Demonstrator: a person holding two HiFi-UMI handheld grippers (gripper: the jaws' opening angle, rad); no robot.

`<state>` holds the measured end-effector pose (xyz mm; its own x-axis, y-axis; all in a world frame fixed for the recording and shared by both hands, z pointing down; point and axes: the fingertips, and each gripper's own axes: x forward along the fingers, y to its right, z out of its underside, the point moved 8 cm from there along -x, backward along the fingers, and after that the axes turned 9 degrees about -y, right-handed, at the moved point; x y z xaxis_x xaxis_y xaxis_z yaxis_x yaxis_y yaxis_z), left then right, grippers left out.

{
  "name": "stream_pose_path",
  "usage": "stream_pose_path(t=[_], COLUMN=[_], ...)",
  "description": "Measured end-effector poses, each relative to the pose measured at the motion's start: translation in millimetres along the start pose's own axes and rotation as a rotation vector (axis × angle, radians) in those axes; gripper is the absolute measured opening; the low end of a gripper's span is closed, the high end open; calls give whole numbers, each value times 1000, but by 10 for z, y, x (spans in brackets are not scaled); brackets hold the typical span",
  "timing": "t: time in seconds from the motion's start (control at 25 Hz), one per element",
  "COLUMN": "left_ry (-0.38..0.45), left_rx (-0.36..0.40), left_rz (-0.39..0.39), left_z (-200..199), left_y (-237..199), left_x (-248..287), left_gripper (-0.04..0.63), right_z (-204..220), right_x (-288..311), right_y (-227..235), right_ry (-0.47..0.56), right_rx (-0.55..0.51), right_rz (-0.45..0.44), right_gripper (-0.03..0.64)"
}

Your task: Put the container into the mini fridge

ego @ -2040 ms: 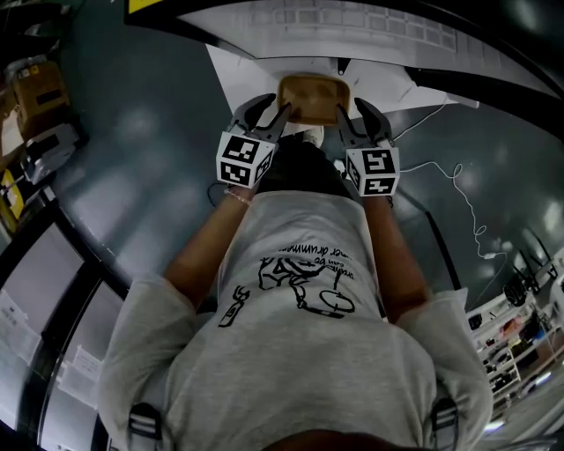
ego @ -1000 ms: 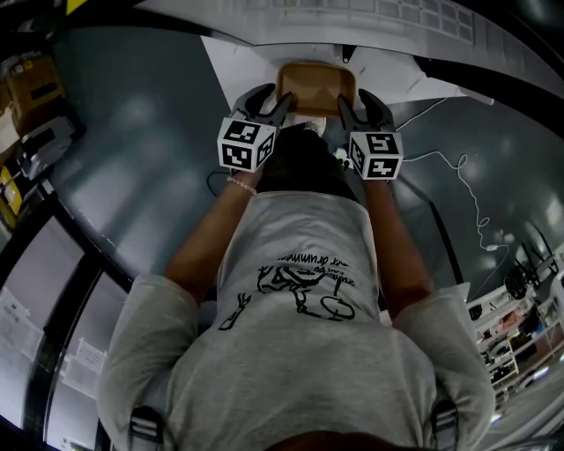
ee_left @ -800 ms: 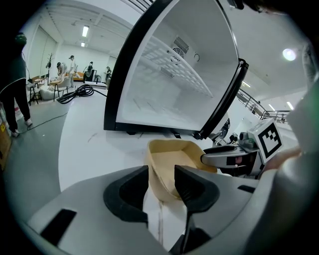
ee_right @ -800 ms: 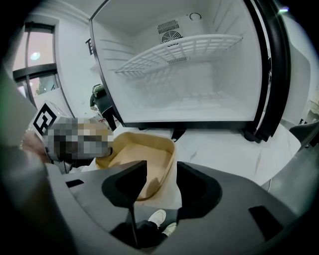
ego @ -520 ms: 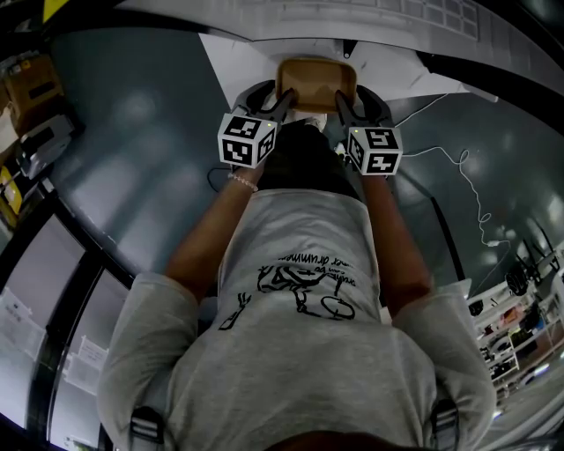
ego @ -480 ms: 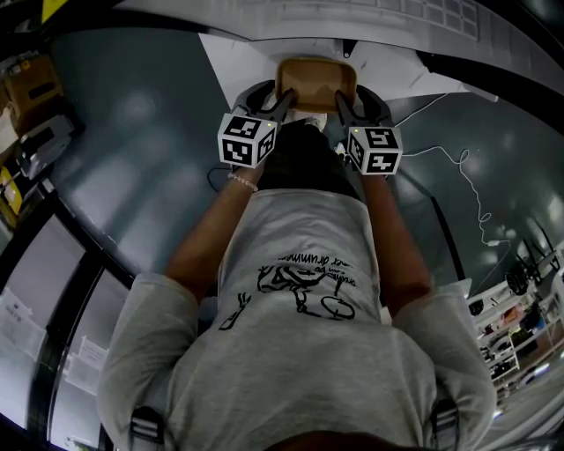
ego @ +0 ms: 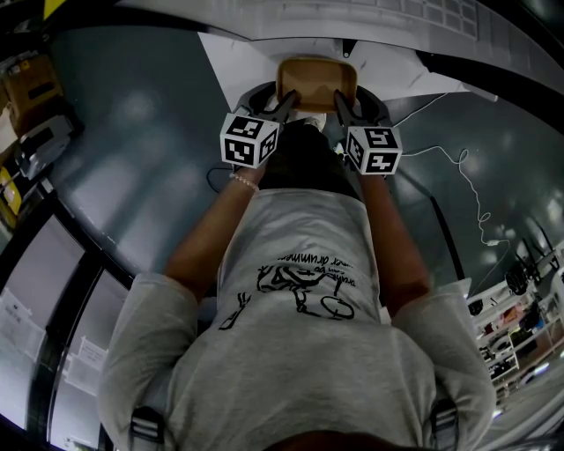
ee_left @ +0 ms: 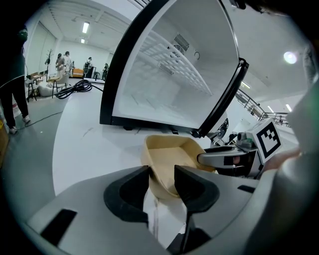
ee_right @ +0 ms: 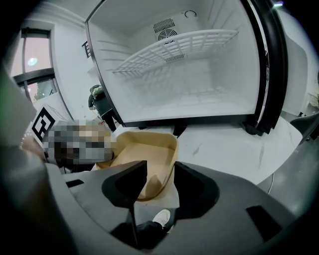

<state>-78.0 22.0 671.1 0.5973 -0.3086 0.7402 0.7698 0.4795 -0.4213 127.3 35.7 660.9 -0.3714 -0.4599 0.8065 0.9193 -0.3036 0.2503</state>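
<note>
A tan shallow container (ego: 315, 81) hangs in the air in front of the open mini fridge (ego: 352, 22). My left gripper (ego: 280, 104) is shut on its left wall and my right gripper (ego: 342, 106) is shut on its right wall. In the left gripper view the container (ee_left: 174, 152) has its near wall between the jaws of my left gripper (ee_left: 162, 182). In the right gripper view the container's (ee_right: 144, 147) wall sits between the jaws of my right gripper (ee_right: 160, 182). Behind it, the mini fridge (ee_right: 199, 89) is white inside, with a wire shelf (ee_right: 174, 47) high up.
The fridge stands on a white platform (ego: 233, 62) above a grey floor. A white cable (ego: 463, 181) trails at the right, and boxes (ego: 35, 88) stand at the far left. In the distance, people (ee_left: 65, 62) and a black cable (ee_left: 75, 89) show.
Over the two seconds both grippers and the container have shifted slightly toward the fridge. In the last half second almost nothing has moved.
</note>
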Motion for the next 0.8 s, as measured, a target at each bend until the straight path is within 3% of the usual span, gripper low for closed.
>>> stream_pose_path(t=[0.8], left_ry=[6], left_rx=[-4], left_rz=[-7], left_z=[-98], left_y=[49], left_x=[-123], left_gripper=[172], right_z=[-89], right_x=[-113], right_y=[-64], right_ry=[24], right_rx=[23], right_rz=[-20], right_gripper=[178])
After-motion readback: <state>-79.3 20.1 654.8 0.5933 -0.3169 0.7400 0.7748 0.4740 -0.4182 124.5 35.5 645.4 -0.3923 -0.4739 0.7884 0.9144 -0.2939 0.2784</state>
